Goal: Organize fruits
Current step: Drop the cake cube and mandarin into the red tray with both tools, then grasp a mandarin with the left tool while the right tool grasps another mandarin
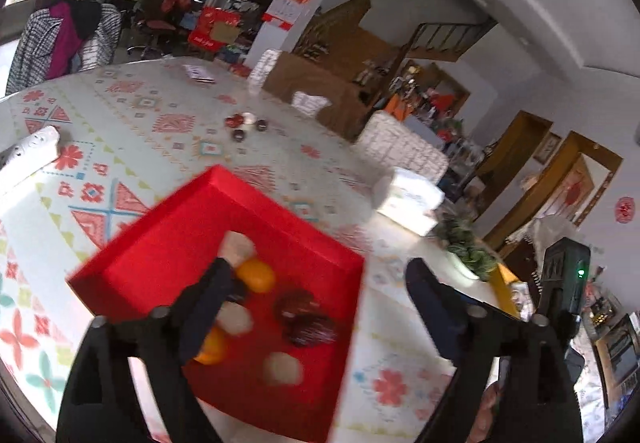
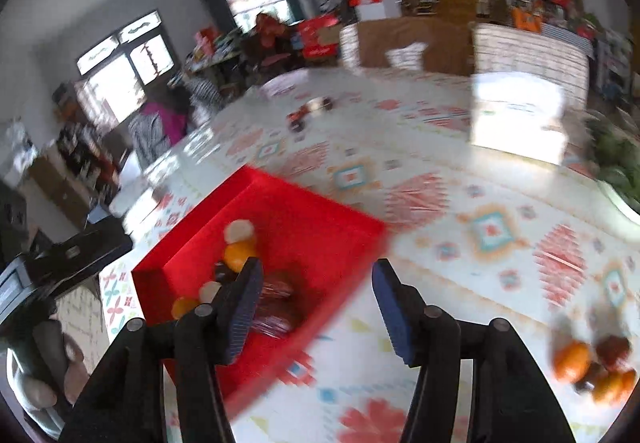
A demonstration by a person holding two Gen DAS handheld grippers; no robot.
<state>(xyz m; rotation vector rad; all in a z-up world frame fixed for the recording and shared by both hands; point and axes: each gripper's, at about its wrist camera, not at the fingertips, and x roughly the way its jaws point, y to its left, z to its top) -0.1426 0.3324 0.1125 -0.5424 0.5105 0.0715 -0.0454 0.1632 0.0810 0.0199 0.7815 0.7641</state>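
A red box (image 1: 168,239) sits on the patterned tablecloth and holds several fruits: oranges (image 1: 256,275), pale round fruits (image 1: 282,368) and dark red fruits (image 1: 310,329). My left gripper (image 1: 320,283) is open and empty above the box's right side. In the right wrist view the same red box (image 2: 320,227) lies at lower left, and my right gripper (image 2: 316,279) is open and empty over its right edge. A loose pile of oranges (image 2: 572,361) and dark fruits (image 2: 614,349) lies on the table at the far right. Both views are motion-blurred.
A white tissue box (image 1: 408,199) and a potted plant (image 1: 464,243) stand near the table's right edge. Small dark and red items (image 1: 244,125) lie mid-table. A white power strip (image 1: 28,153) is at left. Chairs ring the far side.
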